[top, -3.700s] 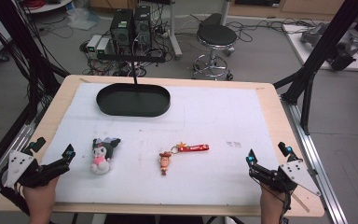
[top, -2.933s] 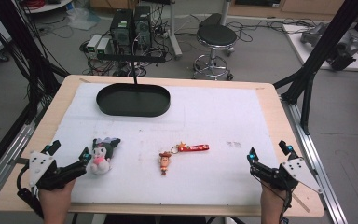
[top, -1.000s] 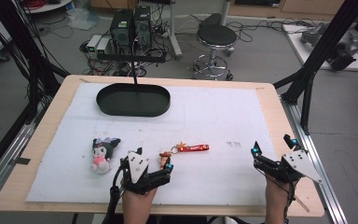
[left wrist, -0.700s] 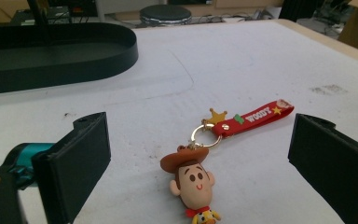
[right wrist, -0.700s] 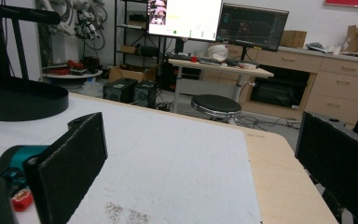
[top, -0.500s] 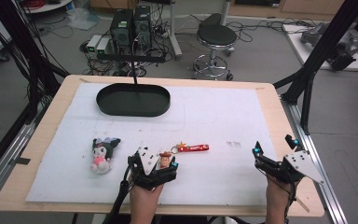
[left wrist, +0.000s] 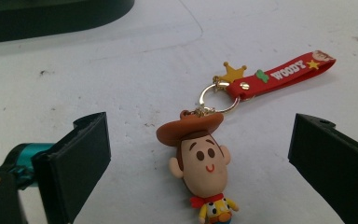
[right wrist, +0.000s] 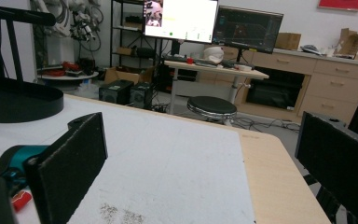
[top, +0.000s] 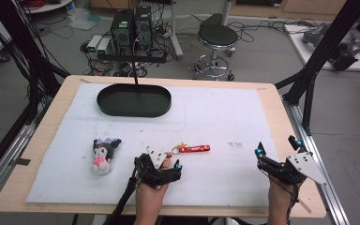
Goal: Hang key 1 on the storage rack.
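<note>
Left gripper view puts the cowboy keychain figure [left wrist: 207, 170] right between the two black jaws, which stand wide apart and touch nothing; the figure lies face up on the white mat [left wrist: 121, 84], hat toward the far side. It looks like a small moulded rubbery charm: light, slightly soft, not fragile, and likely grippy rather than slick. The round head under the hat brim seems the best place to close on, since it is the thickest part and lies nearest the jaws. Beyond the hat a thin gold ring [left wrist: 216, 98] links to a star charm and a floppy red strap [left wrist: 284, 72], which would dangle and swing once lifted, so a hold there would be loose. From the high view, the left gripper [top: 161, 171] sits near the table's near edge, about midway along it, with the right gripper [top: 274, 161] toward the near right corner, also open wide and idle. A plush toy [top: 104, 155] lies left of the left gripper, and a black oval tray [top: 133, 100] sits toward the far left.
</note>
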The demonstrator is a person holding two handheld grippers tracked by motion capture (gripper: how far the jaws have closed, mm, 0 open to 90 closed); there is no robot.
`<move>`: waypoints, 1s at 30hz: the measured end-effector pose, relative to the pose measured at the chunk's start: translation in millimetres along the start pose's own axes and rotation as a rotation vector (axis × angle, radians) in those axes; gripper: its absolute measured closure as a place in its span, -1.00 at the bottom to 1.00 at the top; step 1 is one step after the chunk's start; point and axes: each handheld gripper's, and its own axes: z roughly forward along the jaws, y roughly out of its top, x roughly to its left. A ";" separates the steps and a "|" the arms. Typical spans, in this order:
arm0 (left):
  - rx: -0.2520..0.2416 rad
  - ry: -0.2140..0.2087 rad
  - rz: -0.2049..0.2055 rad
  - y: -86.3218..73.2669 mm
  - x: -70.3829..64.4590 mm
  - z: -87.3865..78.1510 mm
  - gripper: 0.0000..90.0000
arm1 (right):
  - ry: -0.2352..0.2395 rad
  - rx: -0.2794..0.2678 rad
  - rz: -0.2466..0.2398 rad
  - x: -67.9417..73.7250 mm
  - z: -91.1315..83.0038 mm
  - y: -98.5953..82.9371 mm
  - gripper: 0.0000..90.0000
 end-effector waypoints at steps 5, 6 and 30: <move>0.044 0.003 -0.007 -1.8 -0.4 7.0 -0.84 | 0.002 0.005 -0.014 0.9 0.7 -0.2 -0.97; 0.049 0.004 -0.006 -2.0 -0.7 7.7 -0.84 | 0.002 0.009 -0.013 1.3 0.7 -0.3 -0.97; 0.113 0.000 -0.028 -1.4 1.1 13.0 -0.08 | -0.008 0.002 -0.013 -0.7 -1.3 0.5 -0.97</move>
